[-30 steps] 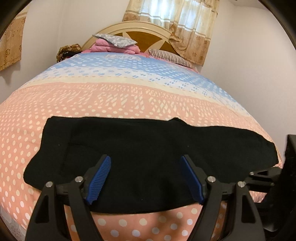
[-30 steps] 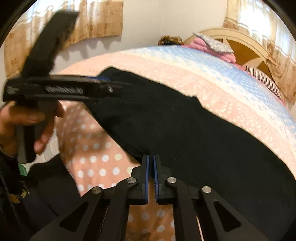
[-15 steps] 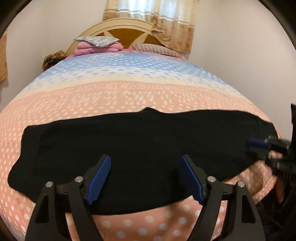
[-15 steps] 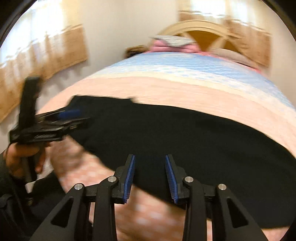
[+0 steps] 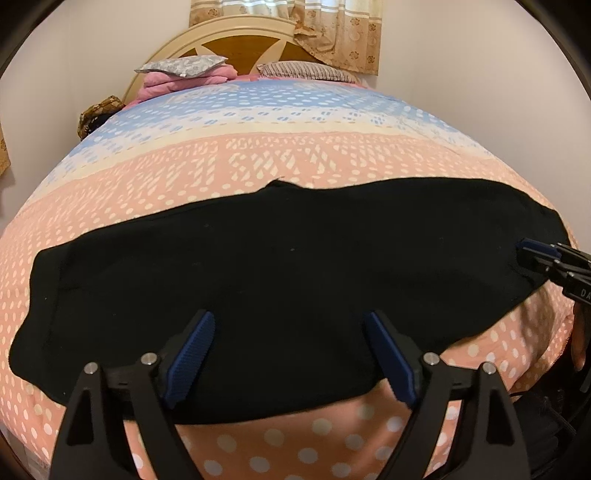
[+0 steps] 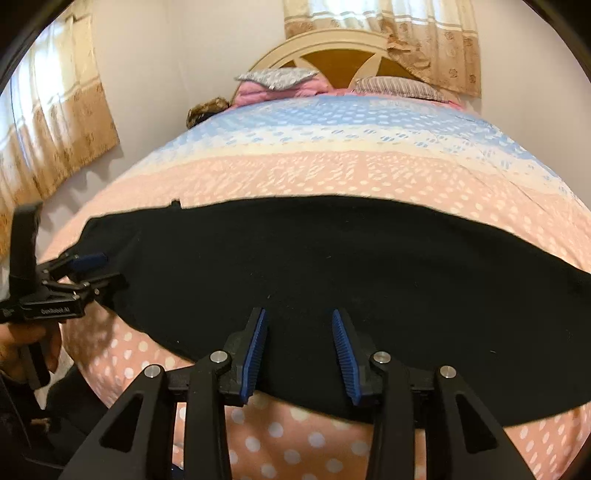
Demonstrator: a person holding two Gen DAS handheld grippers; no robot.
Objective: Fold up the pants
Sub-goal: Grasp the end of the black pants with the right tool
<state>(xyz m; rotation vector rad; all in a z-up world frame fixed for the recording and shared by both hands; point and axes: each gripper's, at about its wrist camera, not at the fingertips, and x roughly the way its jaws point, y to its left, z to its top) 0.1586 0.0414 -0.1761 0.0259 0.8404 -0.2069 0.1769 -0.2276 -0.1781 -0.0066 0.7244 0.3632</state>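
On the pink dotted bedspread (image 5: 295, 162) lie flat black fabric pants (image 5: 280, 266). Left gripper (image 5: 288, 354) and right gripper (image 6: 299, 350) tilt downward above them, jaws opening, gripping nothing.

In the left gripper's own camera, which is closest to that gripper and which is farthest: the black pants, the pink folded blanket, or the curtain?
1. Black pants: right at the left gripper.
2. Pink folded blanket: far end of the bed, left.
3. Curtain: behind the headboard.

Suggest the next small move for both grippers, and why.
Probably lower both onto the near hem and pinch: the black fabric pants lie flat across the pink dotted bedspread, the left gripper and right gripper hover over that edge, jaws opening, nothing between them.
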